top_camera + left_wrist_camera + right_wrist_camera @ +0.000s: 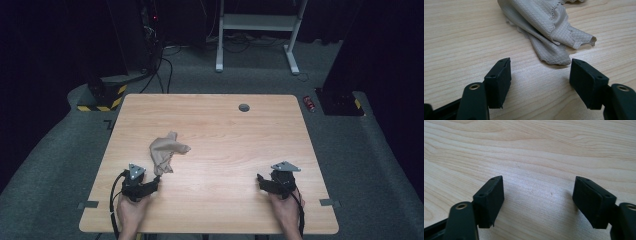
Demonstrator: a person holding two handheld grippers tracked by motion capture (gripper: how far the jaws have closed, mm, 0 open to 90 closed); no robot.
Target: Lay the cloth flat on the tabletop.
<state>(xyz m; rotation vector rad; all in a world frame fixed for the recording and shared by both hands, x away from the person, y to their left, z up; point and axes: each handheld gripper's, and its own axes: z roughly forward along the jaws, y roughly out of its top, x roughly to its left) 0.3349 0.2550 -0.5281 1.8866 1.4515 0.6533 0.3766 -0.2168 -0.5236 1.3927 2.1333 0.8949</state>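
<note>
A crumpled beige cloth [167, 153] lies on the tabletop [225, 135], left of centre. The left gripper [156, 183] rests just short of its near edge, fingers [499, 81] wide and empty. The right gripper [260, 180] sits well apart, fingers [490, 198] wide over bare wood.

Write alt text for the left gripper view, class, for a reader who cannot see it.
A crumpled beige cloth with a fine grid weave lies on a light wooden table, just beyond the left gripper. Its two black jaws rise from the bottom edge, standing wide open with bare tabletop between them, not touching the cloth.
</note>
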